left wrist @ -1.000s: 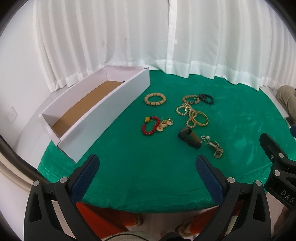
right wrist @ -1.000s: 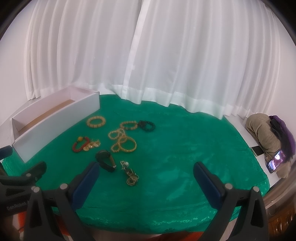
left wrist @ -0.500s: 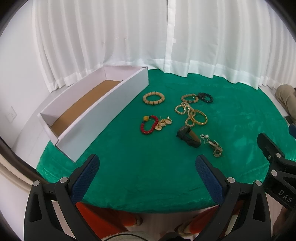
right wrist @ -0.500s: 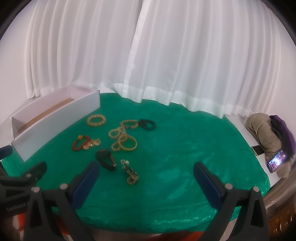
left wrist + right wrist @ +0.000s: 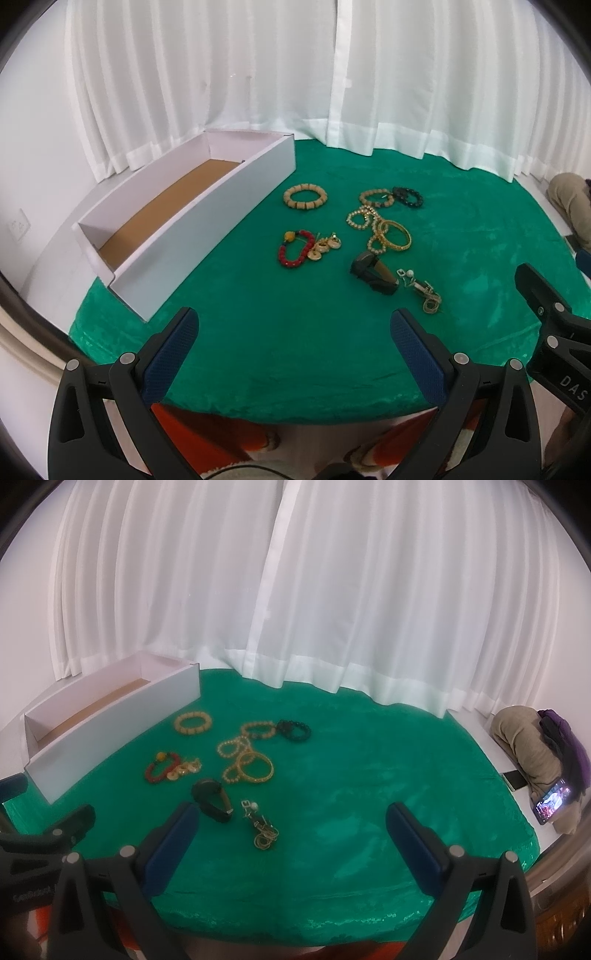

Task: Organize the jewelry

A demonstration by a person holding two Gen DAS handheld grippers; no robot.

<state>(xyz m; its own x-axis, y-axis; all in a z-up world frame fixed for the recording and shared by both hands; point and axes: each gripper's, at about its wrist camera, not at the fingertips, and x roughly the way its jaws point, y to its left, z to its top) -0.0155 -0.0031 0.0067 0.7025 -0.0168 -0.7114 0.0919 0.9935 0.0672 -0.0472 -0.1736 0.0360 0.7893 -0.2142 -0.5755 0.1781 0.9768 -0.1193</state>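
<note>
Jewelry lies in the middle of a green cloth (image 5: 295, 332): a tan bead bracelet (image 5: 305, 197), a red bead bracelet (image 5: 294, 248), gold earrings (image 5: 325, 246), gold bangles (image 5: 395, 235), a black bead bracelet (image 5: 407, 196), a dark watch (image 5: 373, 273) and a small chain (image 5: 424, 291). A long white box (image 5: 177, 221) with a brown floor stands open at the left. My left gripper (image 5: 291, 354) is open and empty above the near cloth. My right gripper (image 5: 290, 840) is open and empty, near the watch (image 5: 212, 800) and chain (image 5: 260, 825).
White curtains (image 5: 295, 74) hang behind the table. A beige and purple bundle (image 5: 535, 746) and a lit phone (image 5: 552, 801) lie off the table at the right. The cloth's near edge (image 5: 295, 919) drops off close to both grippers.
Both grippers have barely shifted; the scene has slid slightly in the left wrist view. Nothing on the cloth has moved.
</note>
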